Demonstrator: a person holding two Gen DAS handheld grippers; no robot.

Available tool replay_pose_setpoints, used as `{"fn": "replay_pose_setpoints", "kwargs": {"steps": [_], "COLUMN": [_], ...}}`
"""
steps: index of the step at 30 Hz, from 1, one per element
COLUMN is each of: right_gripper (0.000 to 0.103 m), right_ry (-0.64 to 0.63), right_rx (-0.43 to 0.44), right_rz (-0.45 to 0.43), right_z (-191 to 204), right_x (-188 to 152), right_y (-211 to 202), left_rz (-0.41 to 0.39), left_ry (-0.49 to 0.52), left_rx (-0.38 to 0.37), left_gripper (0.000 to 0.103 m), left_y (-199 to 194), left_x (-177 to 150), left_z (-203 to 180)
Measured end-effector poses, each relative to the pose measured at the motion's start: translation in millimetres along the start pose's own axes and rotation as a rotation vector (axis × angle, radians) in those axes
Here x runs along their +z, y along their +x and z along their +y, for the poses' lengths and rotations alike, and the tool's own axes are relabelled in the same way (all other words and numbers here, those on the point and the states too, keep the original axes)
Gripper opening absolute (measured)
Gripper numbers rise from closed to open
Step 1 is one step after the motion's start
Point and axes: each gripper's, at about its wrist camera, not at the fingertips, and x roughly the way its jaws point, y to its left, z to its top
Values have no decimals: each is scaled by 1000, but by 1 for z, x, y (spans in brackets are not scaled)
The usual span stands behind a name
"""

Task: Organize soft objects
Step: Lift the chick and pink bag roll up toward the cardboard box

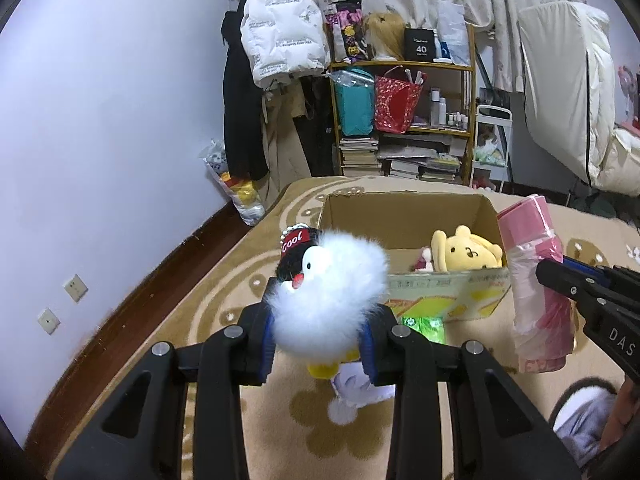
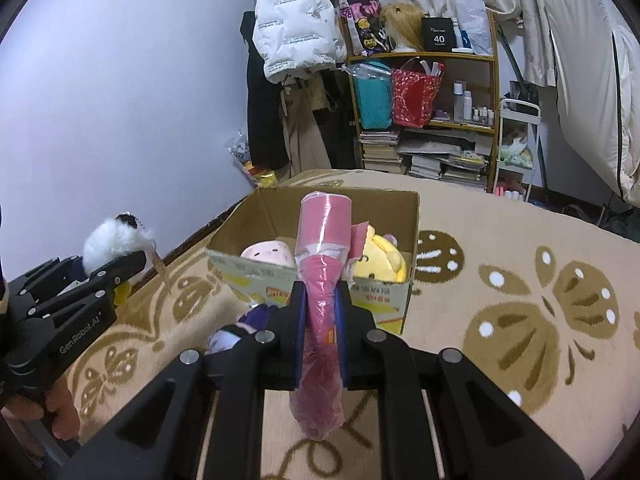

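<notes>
Jaws of left gripper (image 1: 320,336) clamp fluffy plush (image 1: 328,300) (right gripper (image 2: 320,320): pink roll (image 2: 322,264)).

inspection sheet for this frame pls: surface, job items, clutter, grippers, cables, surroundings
Surface: beige patterned carpet, box and toys on it.
Job's things: open brown cardboard box holds a yellow plush toy and a pale pink plush; white fluffy plush with black "Cool" cap and pink plastic-wrapped roll are held in front of it.
Clutter: purple-white plush and green packet on the carpet by the box.
Grippers: left gripper shut on the fluffy plush; right gripper shut on the roll.
Cables: nothing seen.
Surroundings: wooden shelf with bags, bottles, books; white puffer jacket hanging; lilac wall.
</notes>
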Motion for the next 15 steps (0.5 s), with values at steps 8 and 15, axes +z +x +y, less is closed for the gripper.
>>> {"fn": "replay_pose_setpoints", "kwargs": {"steps": [8,15], "right_gripper": [14,14], "right_ry": [12,4], "right_rx": [9,2], "right_rz": [-45,-58], "right_z": [-13,-20], "right_x": [24,43], "right_y": [12,30], "left_rz": [-23,-59], "left_ry": [39,42], "left_rx": [8,-28], "left_gripper": [32,32], "left_y": [24,44], "left_x": [20,51], "left_z": [-4,-7]}}
